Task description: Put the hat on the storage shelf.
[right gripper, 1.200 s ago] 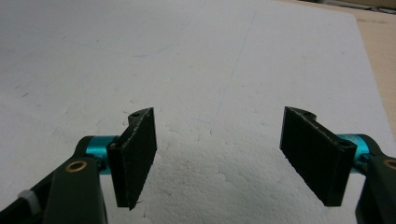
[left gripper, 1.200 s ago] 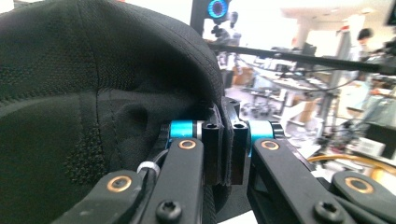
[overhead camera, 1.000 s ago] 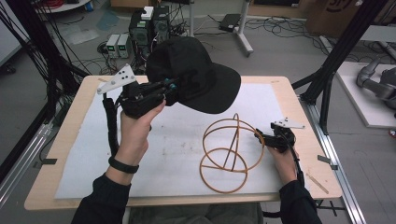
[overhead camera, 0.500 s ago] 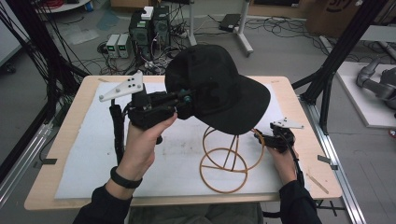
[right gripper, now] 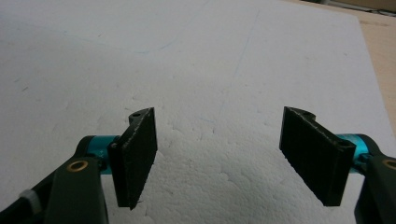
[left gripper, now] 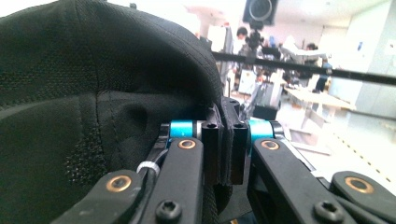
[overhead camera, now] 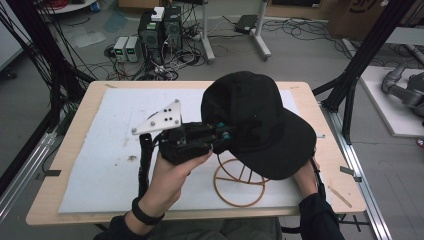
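The high view is dim and soft. The left gripper view has a blurred, overexposed background; shadows are faint

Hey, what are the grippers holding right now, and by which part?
The left gripper is shut on the black fabric baseball cap, pinching its rim edge at the back. The right gripper is open, holding nothing.

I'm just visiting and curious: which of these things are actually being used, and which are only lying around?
In use:
black cap
wire hat stand
left gripper, clamped on the cap
right gripper, open

Lying about:
white foam sheet
electronics boxes
floor cables
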Motion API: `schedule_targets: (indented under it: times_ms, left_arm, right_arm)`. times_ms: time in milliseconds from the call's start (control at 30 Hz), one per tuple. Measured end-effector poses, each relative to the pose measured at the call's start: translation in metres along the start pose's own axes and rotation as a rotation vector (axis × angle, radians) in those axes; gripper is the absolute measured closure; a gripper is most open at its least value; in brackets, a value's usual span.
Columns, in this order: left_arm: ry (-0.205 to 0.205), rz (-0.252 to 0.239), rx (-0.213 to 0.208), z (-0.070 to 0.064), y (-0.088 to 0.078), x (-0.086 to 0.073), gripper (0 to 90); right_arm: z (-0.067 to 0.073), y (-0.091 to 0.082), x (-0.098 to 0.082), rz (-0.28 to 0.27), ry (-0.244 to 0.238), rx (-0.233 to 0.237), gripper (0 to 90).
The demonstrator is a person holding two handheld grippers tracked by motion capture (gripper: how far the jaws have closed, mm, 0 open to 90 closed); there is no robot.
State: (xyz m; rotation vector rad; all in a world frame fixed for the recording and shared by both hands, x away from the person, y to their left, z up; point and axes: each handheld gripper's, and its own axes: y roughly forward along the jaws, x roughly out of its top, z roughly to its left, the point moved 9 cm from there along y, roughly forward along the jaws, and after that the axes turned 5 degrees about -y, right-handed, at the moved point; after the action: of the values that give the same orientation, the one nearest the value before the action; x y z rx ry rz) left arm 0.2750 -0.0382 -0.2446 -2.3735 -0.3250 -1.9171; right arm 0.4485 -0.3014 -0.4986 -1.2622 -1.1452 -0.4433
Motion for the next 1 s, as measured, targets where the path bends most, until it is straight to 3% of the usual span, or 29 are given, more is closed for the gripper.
schedule_targets:
  times_ms: [167, 367, 667, 1000]
  left_arm:
    - [0.009, 0.044, -0.012, -0.006, 0.005, -0.022, 87.7]
    - [-0.006, 0.061, -0.019, -0.002, 0.005, -0.04, 87.3]
    - [0.047, 0.071, -0.034, -0.008, 0.005, -0.047, 86.5]
    - [0.093, 0.101, -0.017, -0.011, 0.008, -0.051, 83.6]
  right_arm:
    - [0.0, 0.0, 0.0, 0.001, -0.003, 0.0, 27.4]
    - [0.001, 0.0, 0.0, 0.002, -0.006, -0.001, 27.4]
    - [0.001, 0.0, 0.0, 0.005, -0.009, -0.004, 27.4]
    - [0.001, 0.0, 0.0, 0.004, -0.01, -0.002, 27.4]
